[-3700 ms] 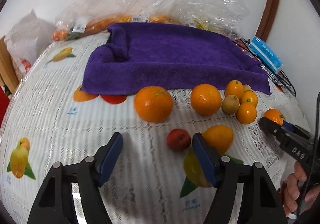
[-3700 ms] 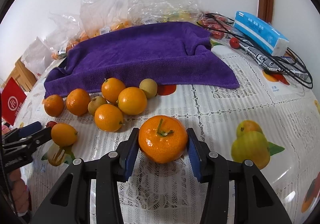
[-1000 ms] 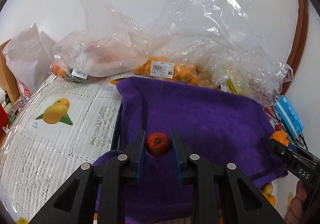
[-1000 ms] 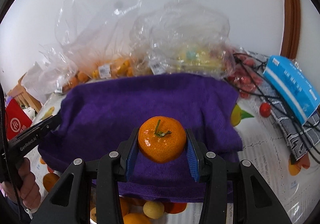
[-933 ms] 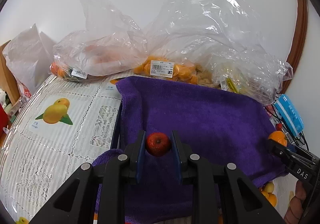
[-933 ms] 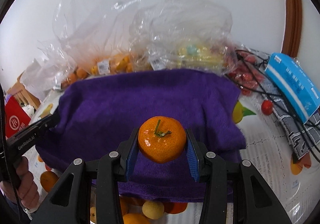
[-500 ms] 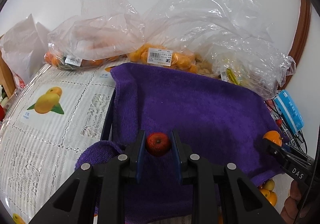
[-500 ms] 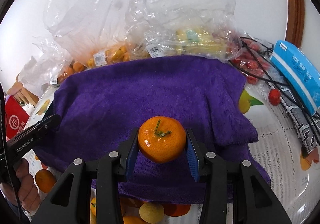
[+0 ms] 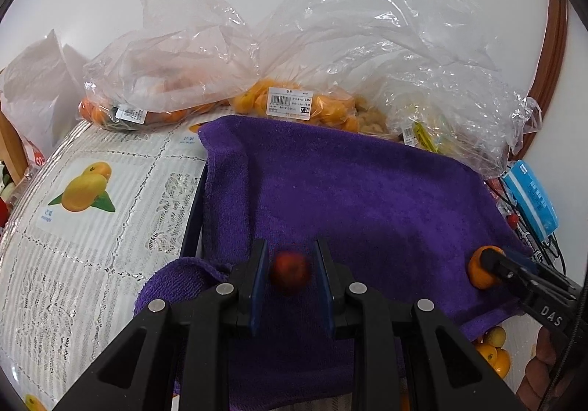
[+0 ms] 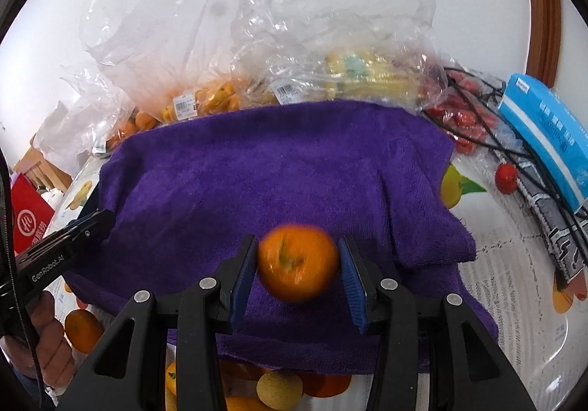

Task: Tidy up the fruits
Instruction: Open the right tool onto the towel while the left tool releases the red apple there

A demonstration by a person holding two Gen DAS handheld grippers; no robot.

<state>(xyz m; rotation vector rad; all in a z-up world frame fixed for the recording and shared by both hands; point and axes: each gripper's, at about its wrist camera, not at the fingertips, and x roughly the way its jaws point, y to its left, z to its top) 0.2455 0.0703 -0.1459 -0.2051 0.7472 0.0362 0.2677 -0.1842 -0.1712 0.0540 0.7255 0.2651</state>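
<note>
My left gripper (image 9: pixel 290 277) is over the near left part of the purple towel (image 9: pixel 349 197). Its jaws stand open a little wider than the small red fruit (image 9: pixel 290 273), which is blurred between them. My right gripper (image 10: pixel 297 273) is over the near part of the same towel (image 10: pixel 275 172). Its jaws have parted from the orange mandarin (image 10: pixel 297 265), which is blurred between them. The right gripper and its mandarin (image 9: pixel 479 271) also show at the right of the left wrist view. The left gripper's finger (image 10: pixel 73 231) shows at the left of the right wrist view.
Clear plastic bags of oranges (image 9: pixel 294 106) and other fruit (image 10: pixel 360 76) lie behind the towel. Loose oranges (image 10: pixel 82 330) and a yellow fruit (image 10: pixel 279 389) lie on the lace tablecloth (image 9: pixel 92 227) in front of it. A blue box (image 10: pixel 547 131), black cables and small red fruits (image 10: pixel 505 174) lie at the right.
Both grippers' jaws have opened. The red fruit and the mandarin are blurred and sit slightly lower between the pads. Both grippers have moved lower and nearer the towel.
</note>
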